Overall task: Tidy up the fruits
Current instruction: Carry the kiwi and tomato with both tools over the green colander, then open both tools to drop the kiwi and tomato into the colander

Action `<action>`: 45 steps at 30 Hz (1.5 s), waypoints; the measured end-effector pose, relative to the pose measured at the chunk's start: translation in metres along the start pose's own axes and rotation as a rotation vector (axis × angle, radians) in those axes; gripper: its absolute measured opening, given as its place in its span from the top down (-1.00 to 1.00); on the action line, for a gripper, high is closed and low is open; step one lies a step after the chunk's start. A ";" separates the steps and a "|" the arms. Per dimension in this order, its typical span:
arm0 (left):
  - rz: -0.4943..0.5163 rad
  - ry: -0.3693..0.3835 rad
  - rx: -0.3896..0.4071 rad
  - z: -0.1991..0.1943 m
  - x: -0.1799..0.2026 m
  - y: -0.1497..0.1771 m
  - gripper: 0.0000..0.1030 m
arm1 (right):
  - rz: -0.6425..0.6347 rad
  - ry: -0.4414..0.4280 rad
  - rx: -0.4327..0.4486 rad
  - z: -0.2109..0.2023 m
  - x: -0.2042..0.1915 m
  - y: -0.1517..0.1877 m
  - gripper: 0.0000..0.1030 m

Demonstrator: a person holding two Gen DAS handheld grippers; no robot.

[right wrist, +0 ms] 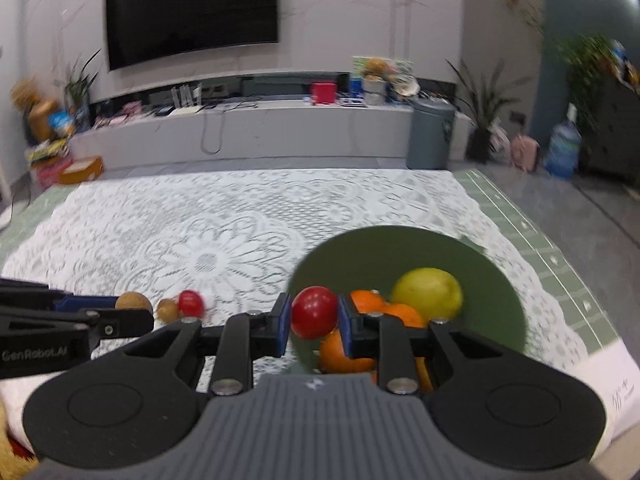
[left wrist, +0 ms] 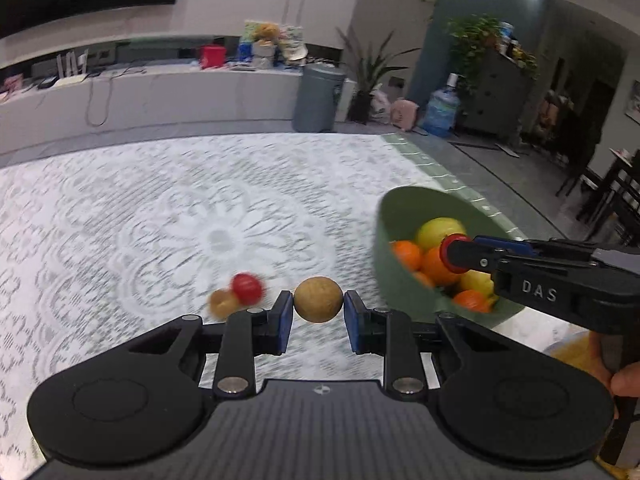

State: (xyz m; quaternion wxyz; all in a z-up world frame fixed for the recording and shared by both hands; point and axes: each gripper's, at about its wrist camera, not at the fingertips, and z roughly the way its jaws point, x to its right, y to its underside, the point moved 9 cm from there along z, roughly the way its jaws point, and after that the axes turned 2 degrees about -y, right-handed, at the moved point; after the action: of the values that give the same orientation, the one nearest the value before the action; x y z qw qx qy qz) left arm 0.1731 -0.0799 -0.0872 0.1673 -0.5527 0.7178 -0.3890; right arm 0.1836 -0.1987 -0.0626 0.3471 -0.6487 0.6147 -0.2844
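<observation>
My left gripper (left wrist: pixel 318 312) is shut on a round tan fruit (left wrist: pixel 318 299) above the lace cloth; it also shows in the right wrist view (right wrist: pixel 134 303). My right gripper (right wrist: pixel 314 320) is shut on a small red fruit (right wrist: pixel 314 312) at the near rim of the green bowl (right wrist: pixel 420 248); the same fruit shows in the left wrist view (left wrist: pixel 447 249). The bowl (left wrist: pixel 394 216) holds a yellow-green fruit (right wrist: pixel 427 293) and several oranges (right wrist: pixel 344 354). A loose red fruit (left wrist: pixel 247 288) and a small tan fruit (left wrist: pixel 222 302) lie together on the cloth, left of my left gripper.
A white lace tablecloth (left wrist: pixel 180 220) covers the table; its green edge (left wrist: pixel 436 172) runs along the right. Beyond the table stand a grey bin (left wrist: pixel 318 96), a water jug (left wrist: pixel 440 110), plants and a low TV bench.
</observation>
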 end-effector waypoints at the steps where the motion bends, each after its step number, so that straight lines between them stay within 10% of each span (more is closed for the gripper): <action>1: 0.008 0.009 0.003 0.000 0.006 -0.003 0.41 | 0.025 0.001 0.003 -0.003 0.008 -0.001 0.59; 15: 0.205 0.077 -0.021 0.037 0.083 -0.026 0.41 | 0.363 -0.062 -0.042 -0.008 0.093 0.009 0.58; 45: 0.444 0.077 -0.197 0.107 0.108 0.002 0.40 | 0.403 -0.138 -0.200 0.037 0.086 0.023 0.57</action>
State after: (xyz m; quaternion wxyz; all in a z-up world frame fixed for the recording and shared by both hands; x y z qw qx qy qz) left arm 0.2076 -0.2196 -0.1374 0.1666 -0.3799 0.8620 -0.2914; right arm 0.2065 -0.2810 -0.1088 0.3721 -0.5620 0.7317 -0.1018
